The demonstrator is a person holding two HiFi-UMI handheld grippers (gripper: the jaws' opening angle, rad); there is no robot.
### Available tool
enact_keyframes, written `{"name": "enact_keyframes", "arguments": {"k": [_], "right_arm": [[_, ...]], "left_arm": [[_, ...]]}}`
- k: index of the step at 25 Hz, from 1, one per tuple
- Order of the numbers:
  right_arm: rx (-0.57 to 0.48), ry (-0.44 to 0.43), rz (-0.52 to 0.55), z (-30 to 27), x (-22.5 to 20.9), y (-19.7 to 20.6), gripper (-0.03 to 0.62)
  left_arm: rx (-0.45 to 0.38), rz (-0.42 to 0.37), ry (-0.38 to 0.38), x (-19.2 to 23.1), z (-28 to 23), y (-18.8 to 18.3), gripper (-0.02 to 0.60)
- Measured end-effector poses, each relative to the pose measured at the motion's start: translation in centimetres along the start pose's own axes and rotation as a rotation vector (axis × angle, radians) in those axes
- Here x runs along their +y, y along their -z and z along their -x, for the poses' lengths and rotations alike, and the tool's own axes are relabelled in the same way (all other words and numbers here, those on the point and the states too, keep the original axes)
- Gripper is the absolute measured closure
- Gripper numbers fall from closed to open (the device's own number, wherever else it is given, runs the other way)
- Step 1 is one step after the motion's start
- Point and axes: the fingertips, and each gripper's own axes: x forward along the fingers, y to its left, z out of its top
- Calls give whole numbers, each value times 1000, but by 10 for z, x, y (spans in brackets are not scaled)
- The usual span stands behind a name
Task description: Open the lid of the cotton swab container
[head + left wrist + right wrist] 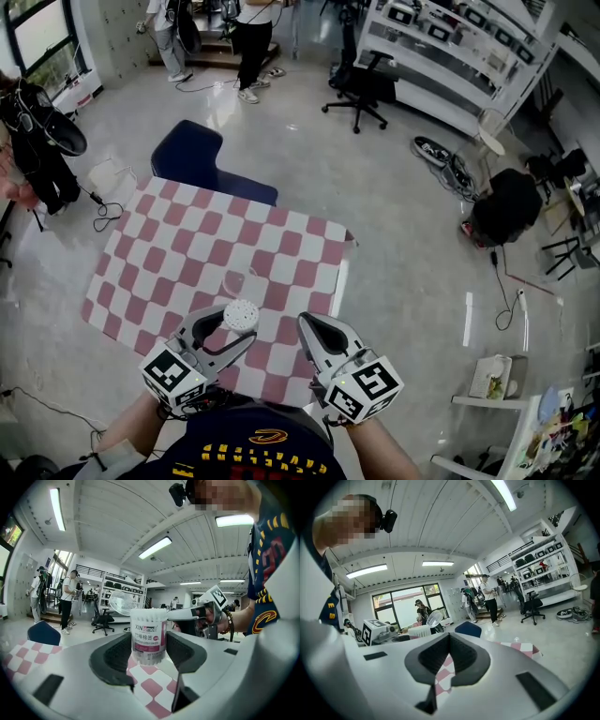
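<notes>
Left gripper (149, 643) clamps the cotton swab container (149, 632) mid-frame, its label readable only there; right gripper (449, 641) pinched together, empty.

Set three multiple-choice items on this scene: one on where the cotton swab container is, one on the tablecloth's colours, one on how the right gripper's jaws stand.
1. Where is the cotton swab container?
A. Between the jaws of the left gripper
B. Between the jaws of the right gripper
C. In neither gripper

2. What does the tablecloth look like?
A. Blue stripes
B. Red and white checks
C. Plain green

3. How do the right gripper's jaws stand?
A. Wide apart
B. Shut on the container
C. Shut on nothing

Answers: 1 A, since the left gripper view shows both pads against its sides. 2 B, since the head view shows the checks. 3 C, since the right gripper view shows the jaws meeting with nothing between them.
</notes>
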Motion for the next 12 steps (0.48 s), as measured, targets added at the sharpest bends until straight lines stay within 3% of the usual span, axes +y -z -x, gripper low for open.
{"name": "enact_keyframes", "arguments": {"k": [12], "right_arm": [[-27, 22, 93, 7, 7, -7, 583]], "left_arm": [[3, 5, 9, -4, -4, -6, 353]]}}
